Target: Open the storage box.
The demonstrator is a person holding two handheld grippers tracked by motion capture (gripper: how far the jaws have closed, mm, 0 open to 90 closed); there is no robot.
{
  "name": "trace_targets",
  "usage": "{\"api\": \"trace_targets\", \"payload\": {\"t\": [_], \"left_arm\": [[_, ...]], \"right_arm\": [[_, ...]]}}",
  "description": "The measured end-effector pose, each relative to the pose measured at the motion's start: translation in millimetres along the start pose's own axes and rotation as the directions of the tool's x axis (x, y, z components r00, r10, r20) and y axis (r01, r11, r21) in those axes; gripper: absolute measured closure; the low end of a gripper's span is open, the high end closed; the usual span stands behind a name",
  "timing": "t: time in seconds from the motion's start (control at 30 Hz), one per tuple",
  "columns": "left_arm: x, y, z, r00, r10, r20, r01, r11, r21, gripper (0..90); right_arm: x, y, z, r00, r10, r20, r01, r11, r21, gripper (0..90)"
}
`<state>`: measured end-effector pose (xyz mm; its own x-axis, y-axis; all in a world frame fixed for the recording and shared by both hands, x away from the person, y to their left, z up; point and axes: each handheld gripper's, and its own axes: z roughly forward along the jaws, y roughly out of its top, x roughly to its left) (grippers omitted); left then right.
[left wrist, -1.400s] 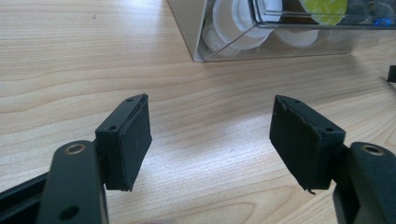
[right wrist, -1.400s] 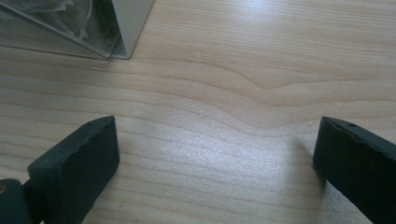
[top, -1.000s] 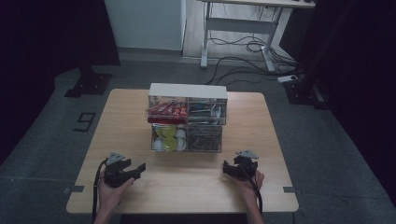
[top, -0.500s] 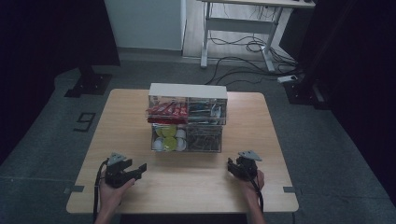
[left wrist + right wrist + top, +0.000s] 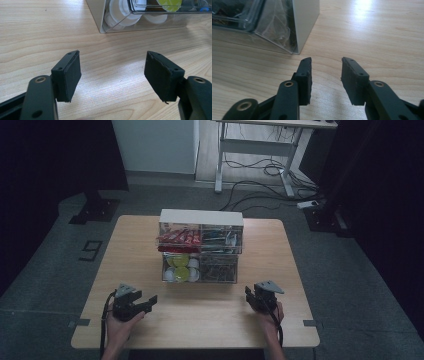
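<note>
A clear drawer cabinet (image 5: 201,247) with a white top stands mid-table. Its drawers hold red packets (image 5: 177,238), white and yellow-green cups (image 5: 181,267) and dark small items (image 5: 218,268). My left gripper (image 5: 148,302) rests near the table's front left, open, with nothing between its pads (image 5: 68,75). In the left gripper view the left gripper (image 5: 112,72) points at the cabinet's cup drawer (image 5: 130,15). My right gripper (image 5: 250,296) sits at the front right. Its jaws have just been closing and still stand apart over bare wood. In the right gripper view the right gripper (image 5: 325,75) faces the cabinet's near corner (image 5: 298,32).
The wooden table (image 5: 150,330) has bare wood on both sides of the cabinet and along the front. Behind it on the grey floor stand a desk frame (image 5: 255,150) with cables (image 5: 260,195) and a dark stand base (image 5: 95,210).
The right gripper's jaws look narrower than a second ago. Both hands stay about where they were, and the left gripper is unchanged.
</note>
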<state>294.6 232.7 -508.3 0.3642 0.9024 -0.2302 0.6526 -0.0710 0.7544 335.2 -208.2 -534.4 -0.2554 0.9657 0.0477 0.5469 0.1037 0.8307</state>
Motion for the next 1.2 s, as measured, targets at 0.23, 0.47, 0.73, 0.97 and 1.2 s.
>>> {"api": "trace_targets", "payload": {"t": [0.23, 0.47, 0.73, 0.97, 1.2], "left_arm": [[-1.1, -0.8, 2.3, 1.0, 0.007, 0.0, -0.007, 0.9999, 0.011, 29.8], [-1.7, -1.3, 3.3, 1.0, 0.009, -0.002, -0.009, 0.9999, 0.012, 29.8], [-3.1, -2.0, 5.3, 0.9999, 0.015, 0.0, -0.015, 0.9997, 0.019, 29.8], [-3.4, -3.0, 7.6, 0.9999, 0.014, 0.004, -0.014, 0.9994, 0.031, 29.8], [-5.4, -3.9, 10.2, 0.9998, 0.018, 0.006, -0.019, 0.9991, 0.039, 29.8]], "right_arm": [[-0.9, 3.5, -6.6, 0.9998, -0.002, -0.019, 0.002, 1.0, -0.014, 66.5], [0.3, 6.7, -14.4, 0.9981, -0.009, -0.061, 0.006, 0.998, -0.059, 79.7], [3.1, 8.7, -18.4, 0.9951, -0.033, -0.094, 0.025, 0.997, -0.079, 86.9], [5.9, 10.6, -22.4, 0.9923, -0.037, -0.118, 0.025, 0.995, -0.097, 88.2], [8.2, 12.5, -25.6, 0.9912, -0.043, -0.125, 0.028, 0.993, -0.113, 88.1]]}}
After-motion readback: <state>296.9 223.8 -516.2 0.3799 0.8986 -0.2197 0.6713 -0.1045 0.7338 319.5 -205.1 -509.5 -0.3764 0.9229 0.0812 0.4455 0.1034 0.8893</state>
